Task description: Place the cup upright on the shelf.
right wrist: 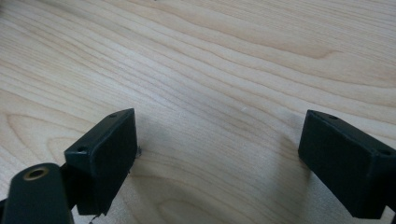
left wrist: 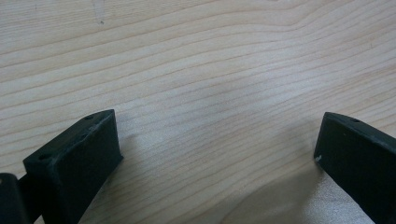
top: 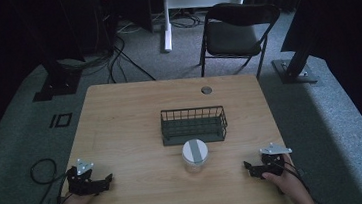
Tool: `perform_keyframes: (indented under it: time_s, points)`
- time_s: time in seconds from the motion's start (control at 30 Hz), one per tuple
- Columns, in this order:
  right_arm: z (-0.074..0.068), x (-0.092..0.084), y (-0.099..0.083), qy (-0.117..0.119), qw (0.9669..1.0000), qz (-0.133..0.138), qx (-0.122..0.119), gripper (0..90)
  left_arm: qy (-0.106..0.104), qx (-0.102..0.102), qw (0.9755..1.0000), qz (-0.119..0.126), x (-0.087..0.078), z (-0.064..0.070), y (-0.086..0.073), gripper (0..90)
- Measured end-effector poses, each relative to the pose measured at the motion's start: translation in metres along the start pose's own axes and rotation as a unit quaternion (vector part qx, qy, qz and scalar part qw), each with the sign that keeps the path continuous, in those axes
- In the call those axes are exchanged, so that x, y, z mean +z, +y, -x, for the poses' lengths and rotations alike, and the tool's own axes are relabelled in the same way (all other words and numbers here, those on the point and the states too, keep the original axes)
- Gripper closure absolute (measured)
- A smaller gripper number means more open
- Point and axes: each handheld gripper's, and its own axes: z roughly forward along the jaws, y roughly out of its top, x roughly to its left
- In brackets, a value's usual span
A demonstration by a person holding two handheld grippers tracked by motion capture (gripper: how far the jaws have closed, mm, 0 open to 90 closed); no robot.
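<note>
Both tools low, jaws apart.

Pale wood-grain surface, round grommet near far edge. Dark wire basket at centre of surface; just in front of it, clear jar with white lid, grey stripe across lid. Beyond surface: black folding chair on grey carpet, white post foot, tangled black cables at far left, dark stand base at right.
</note>
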Motion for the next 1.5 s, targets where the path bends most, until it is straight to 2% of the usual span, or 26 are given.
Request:
perform_keyframes:
  time_s: [0.5, 0.63, 0.8, 1.03, 1.2, 1.5]
  points:
    - [-0.001, 0.001, 0.001, 0.008, 0.9999, 0.001, -0.011, 11.4, 0.0, 0.0, 1.0, 0.0, 0.0, 0.0, 0.0, 0.4]
    - [-0.005, 0.002, 0.002, 0.013, 0.9998, 0.0, -0.015, 11.4, 0.0, 0.0, 1.0, 0.0, 0.0, 0.0, 0.0, 0.4]
    - [-0.015, 0.004, 0.006, 0.023, 0.9992, 0.002, -0.032, 11.5, 0.0, 0.0, 1.0, 0.0, 0.0, 0.0, 0.0, 0.5]
    - [-0.03, 0.006, 0.013, 0.05, 0.9978, 0.015, -0.042, 11.5, 0.0, 0.0, 1.0, 0.0, 0.0, 0.0, 0.0, 0.5]
    - [-0.042, 0.007, 0.018, 0.077, 0.9957, 0.023, -0.047, 11.5, 0.0, 0.0, 1.0, 0.0, 0.0, 0.0, 0.0, 0.5]
    - [-0.055, 0.009, 0.024, 0.109, 0.9919, 0.035, -0.056, 11.5, 0.0, 0.0, 1.0, 0.0, 0.0, 0.0, 0.0, 0.4]
